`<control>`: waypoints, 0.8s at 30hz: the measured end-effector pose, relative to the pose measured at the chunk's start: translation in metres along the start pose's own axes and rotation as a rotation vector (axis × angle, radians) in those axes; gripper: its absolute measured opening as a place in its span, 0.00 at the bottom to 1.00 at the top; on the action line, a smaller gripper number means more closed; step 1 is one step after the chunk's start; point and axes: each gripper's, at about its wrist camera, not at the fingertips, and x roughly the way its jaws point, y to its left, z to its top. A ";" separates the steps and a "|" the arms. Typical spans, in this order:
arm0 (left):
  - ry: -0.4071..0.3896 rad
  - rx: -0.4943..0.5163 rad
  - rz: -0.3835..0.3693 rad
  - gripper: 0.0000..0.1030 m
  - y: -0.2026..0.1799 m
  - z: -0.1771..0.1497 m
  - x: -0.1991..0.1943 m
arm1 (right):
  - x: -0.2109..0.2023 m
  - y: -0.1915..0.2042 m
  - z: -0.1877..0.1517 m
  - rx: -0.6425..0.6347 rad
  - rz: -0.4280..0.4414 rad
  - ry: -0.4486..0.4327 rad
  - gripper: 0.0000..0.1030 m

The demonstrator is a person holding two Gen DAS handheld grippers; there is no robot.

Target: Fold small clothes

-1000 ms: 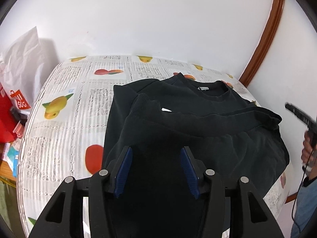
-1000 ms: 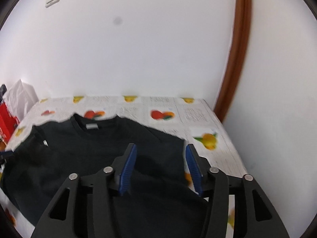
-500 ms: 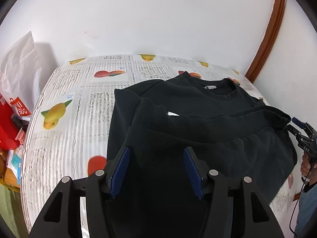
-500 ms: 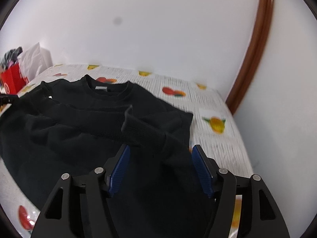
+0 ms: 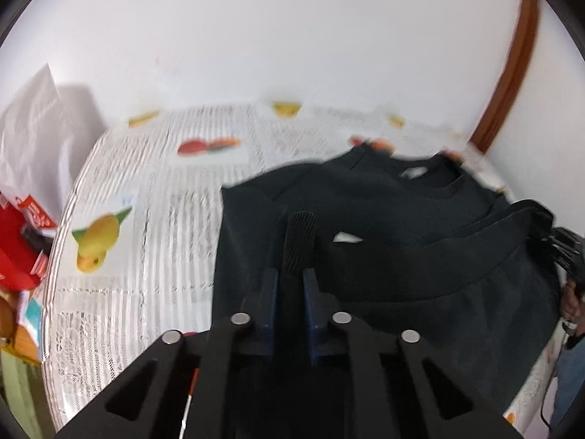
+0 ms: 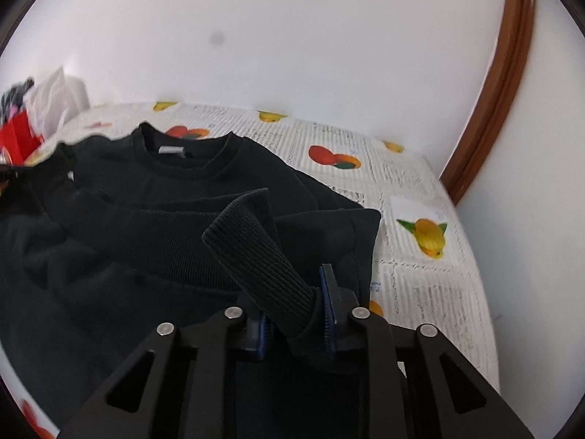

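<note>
My left gripper (image 5: 291,278) pinches the black sweater's (image 5: 384,226) ribbed hem, jaws nearly closed. My right gripper (image 6: 294,314) clamps a ribbed cuff (image 6: 256,252), thick knit bunched between its jaws. The fruit-print tablecloth (image 5: 146,219) lies underneath.

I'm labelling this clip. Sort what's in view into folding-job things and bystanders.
Job:
- black sweatshirt
- left gripper, shut on its ribbed hem
- right gripper, shut on the ribbed hem too

Lying about:
- fruit-print tablecloth
- red box
- white bag
</note>
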 end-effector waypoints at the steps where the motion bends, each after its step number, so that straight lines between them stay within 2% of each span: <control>1: -0.024 -0.010 -0.015 0.11 -0.001 0.001 -0.008 | -0.004 -0.004 0.005 0.030 0.025 -0.015 0.20; 3: -0.077 -0.025 -0.038 0.10 -0.001 0.008 -0.024 | -0.012 -0.011 0.019 0.072 0.070 -0.049 0.20; 6: -0.158 -0.045 -0.017 0.10 -0.001 0.024 -0.036 | -0.013 -0.014 0.038 0.098 0.081 -0.068 0.19; 7: -0.161 -0.049 -0.012 0.10 0.000 0.028 -0.035 | -0.009 -0.014 0.043 0.104 0.075 -0.068 0.19; 10: -0.142 -0.067 0.010 0.10 0.000 0.037 -0.017 | 0.013 -0.017 0.048 0.134 0.051 -0.032 0.20; 15: -0.097 -0.054 0.070 0.11 -0.002 0.032 0.023 | 0.061 -0.025 0.034 0.196 0.021 0.035 0.20; 19: -0.055 -0.076 0.073 0.11 0.004 0.027 0.045 | 0.090 -0.045 0.026 0.292 0.042 0.113 0.27; 21: -0.040 -0.088 0.064 0.11 0.007 0.025 0.051 | 0.095 -0.055 0.025 0.338 0.068 0.120 0.27; 24: -0.026 -0.095 0.061 0.13 0.008 0.026 0.054 | 0.098 -0.055 0.026 0.319 0.057 0.138 0.27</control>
